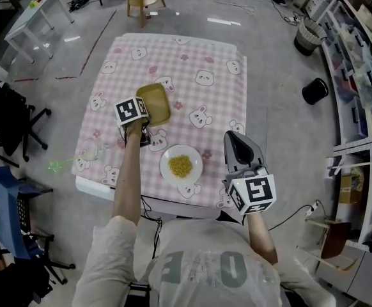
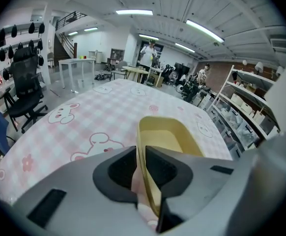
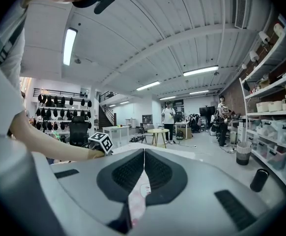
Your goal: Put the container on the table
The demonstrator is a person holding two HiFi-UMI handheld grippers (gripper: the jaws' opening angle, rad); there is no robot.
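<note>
My left hand-held gripper (image 2: 140, 150) pinches the near wall of the yellow container (image 2: 168, 137) low over the tabletop (image 2: 84, 117), right hand-held gripper (image 3: 144, 154) pressed together empty, so level it, seat it flat, then release.

Bright even light from ceiling strip lights (image 2: 134, 12); soft shadows; gripper views fisheye-warped, corners black.
</note>
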